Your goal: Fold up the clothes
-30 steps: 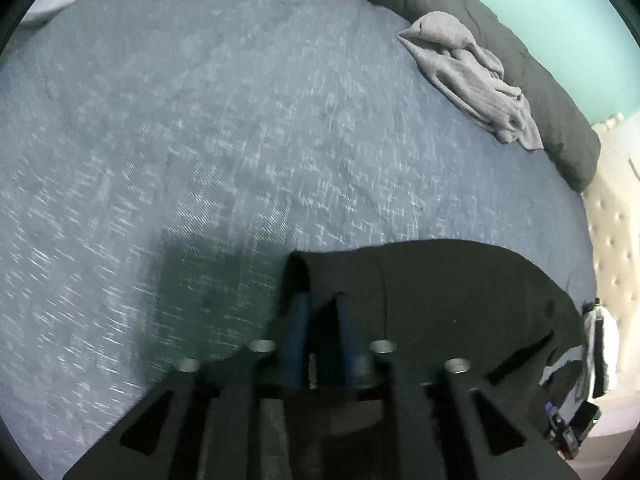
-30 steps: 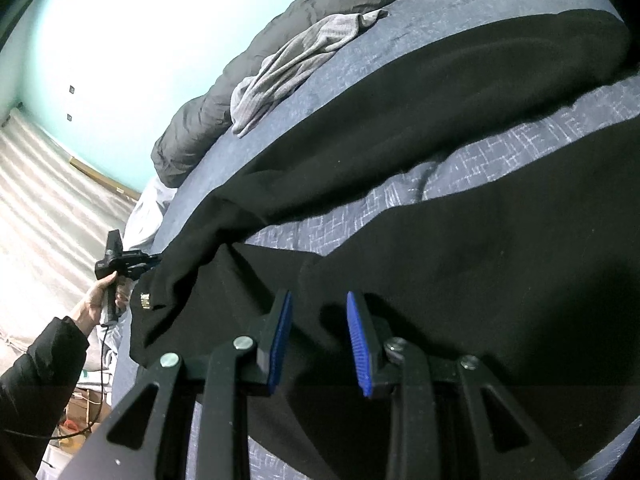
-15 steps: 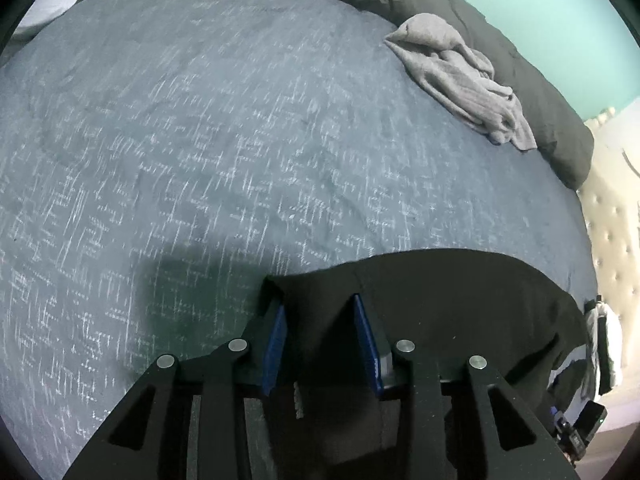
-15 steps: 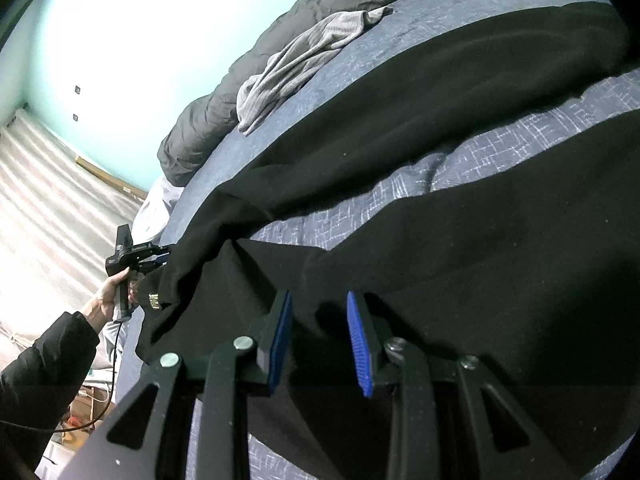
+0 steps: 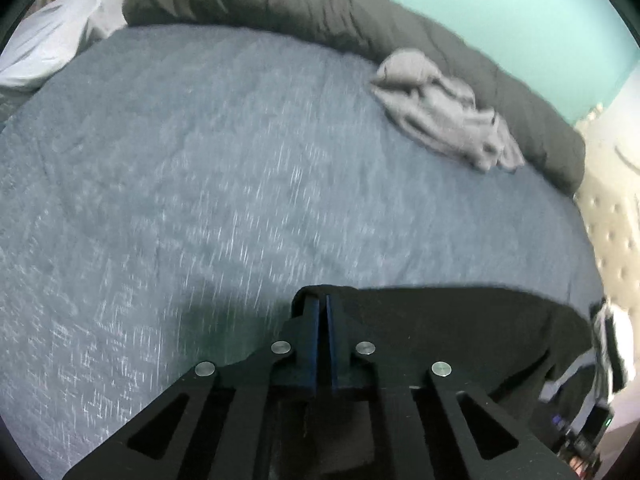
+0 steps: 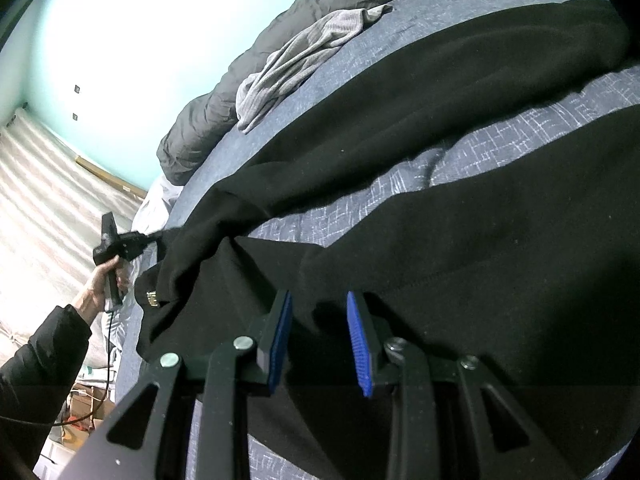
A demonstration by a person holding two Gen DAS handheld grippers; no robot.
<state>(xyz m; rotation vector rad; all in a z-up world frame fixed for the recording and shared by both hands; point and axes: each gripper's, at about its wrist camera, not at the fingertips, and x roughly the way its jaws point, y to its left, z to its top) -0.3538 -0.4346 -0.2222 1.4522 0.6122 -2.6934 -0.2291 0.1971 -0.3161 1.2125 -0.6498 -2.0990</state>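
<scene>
A black garment (image 6: pixel 440 120) lies spread across the blue-grey bed cover (image 5: pixel 200 180), its two long parts running away to the right. My left gripper (image 5: pixel 323 300) is shut on a corner of the black garment (image 5: pixel 440 320), the blue pads pressed together with the cloth pinched between them. In the right wrist view the left gripper (image 6: pixel 160 236) is at the garment's far left end, in a person's hand (image 6: pixel 96 284). My right gripper (image 6: pixel 318 304) stands open over the near edge of the garment; black cloth lies between and under its blue pads, which do not press on it.
A crumpled grey garment (image 5: pixel 444 108) lies at the far side of the bed against a rolled dark grey duvet (image 5: pixel 320 4). A white pillow (image 5: pixel 40 40) is at the far left. A tufted cream headboard (image 5: pixel 612 216) borders the right side.
My left gripper's pads have closed on the black garment's corner and the gripper has risen, showing more of the duvet and wall. The right gripper has stayed put.
</scene>
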